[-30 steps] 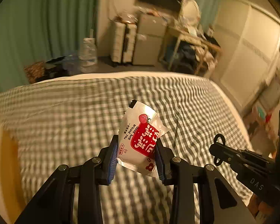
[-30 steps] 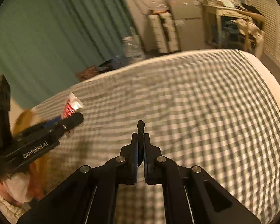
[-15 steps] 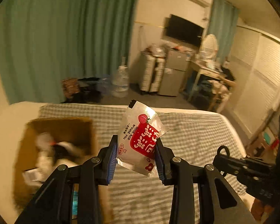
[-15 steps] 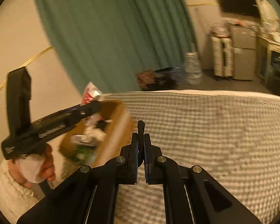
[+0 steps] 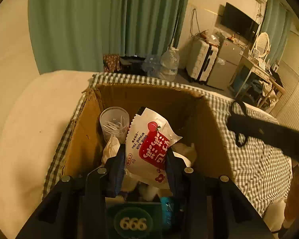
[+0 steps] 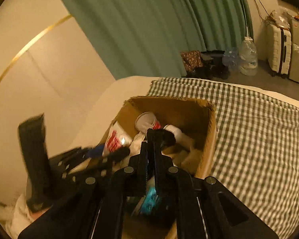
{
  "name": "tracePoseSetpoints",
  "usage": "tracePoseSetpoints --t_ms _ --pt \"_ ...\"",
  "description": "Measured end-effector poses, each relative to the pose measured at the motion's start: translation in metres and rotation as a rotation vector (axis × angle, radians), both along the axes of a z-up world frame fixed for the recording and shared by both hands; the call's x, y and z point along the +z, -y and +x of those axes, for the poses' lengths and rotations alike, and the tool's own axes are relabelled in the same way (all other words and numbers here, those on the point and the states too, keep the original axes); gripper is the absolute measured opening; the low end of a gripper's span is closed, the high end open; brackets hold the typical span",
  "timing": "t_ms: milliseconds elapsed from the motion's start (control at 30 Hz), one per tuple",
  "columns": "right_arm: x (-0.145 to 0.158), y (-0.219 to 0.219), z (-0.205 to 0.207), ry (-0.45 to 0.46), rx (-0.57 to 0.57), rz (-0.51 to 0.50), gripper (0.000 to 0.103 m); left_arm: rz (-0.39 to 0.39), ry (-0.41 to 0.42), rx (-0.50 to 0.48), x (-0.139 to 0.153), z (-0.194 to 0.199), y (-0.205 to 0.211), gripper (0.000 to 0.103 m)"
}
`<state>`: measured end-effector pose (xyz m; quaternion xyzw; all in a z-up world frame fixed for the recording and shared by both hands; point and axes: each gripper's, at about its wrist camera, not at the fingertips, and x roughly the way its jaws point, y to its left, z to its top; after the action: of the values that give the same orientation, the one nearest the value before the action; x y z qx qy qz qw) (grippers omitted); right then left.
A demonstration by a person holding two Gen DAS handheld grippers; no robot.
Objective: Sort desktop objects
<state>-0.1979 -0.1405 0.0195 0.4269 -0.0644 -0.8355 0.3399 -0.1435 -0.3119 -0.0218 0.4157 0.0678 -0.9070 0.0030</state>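
Left claw (image 5: pixel 144 157) clamped on the red-and-white snack packet (image 5: pixel 149 147), now right above the open cardboard box (image 5: pixel 85 123) on the checked bed (image 5: pixel 259 159); earlier it hung over bare bedding. Right claw (image 6: pixel 152 137) pinched closed, empty, now aimed at the box too. Clear plastic cup (image 5: pixel 114 122) stands inside.

The cardboard box (image 5: pixel 85 131) sits on the checked cloth (image 5: pixel 255 159), a cup (image 5: pixel 114 122) inside it.

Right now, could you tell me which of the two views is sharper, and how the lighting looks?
Left wrist view: sharp; white-and-red snack packet printing shows clearly. Right wrist view: motion-blurred, smearing the left hand-held gripper and brown cardboard box. Both: dim, warm yellow light, fisheye-curved edges.
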Motion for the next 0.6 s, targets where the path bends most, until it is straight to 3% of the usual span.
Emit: tracePoseSetpoints --t_ms 67,100,133,167,233,367,500,600 --pt "-0.005 0.01 -0.022 0.01 -0.016 0.012 0.01 0.007 0.009 -0.001 -0.008 -0.004 0.002 0.076" --pt "-0.008 0.008 -0.031 -0.001 -0.032 0.025 0.022 0.004 0.024 0.002 -0.012 -0.005 0.003 0.103" --pt "-0.009 0.01 -0.038 -0.01 -0.06 0.052 0.072 0.008 0.03 -0.003 -0.014 -0.004 0.004 0.103" --pt "-0.009 0.01 -0.042 -0.025 -0.101 0.091 0.103 0.012 0.032 -0.024 -0.016 -0.001 0.004 0.103" --pt "-0.004 0.006 -0.039 -0.097 -0.138 0.111 0.103 0.004 0.034 -0.065 -0.019 0.001 0.004 0.103" --pt "0.0 -0.007 -0.032 -0.106 -0.162 0.11 0.103 0.001 0.006 -0.062 -0.012 0.01 -0.001 0.103" --pt "0.018 -0.035 -0.002 -0.155 -0.227 0.122 0.103 0.033 -0.075 -0.066 0.021 0.036 -0.015 0.103" --pt "0.041 -0.05 0.024 -0.214 -0.266 0.138 0.103 -0.019 -0.146 -0.067 0.061 0.053 -0.031 0.103"
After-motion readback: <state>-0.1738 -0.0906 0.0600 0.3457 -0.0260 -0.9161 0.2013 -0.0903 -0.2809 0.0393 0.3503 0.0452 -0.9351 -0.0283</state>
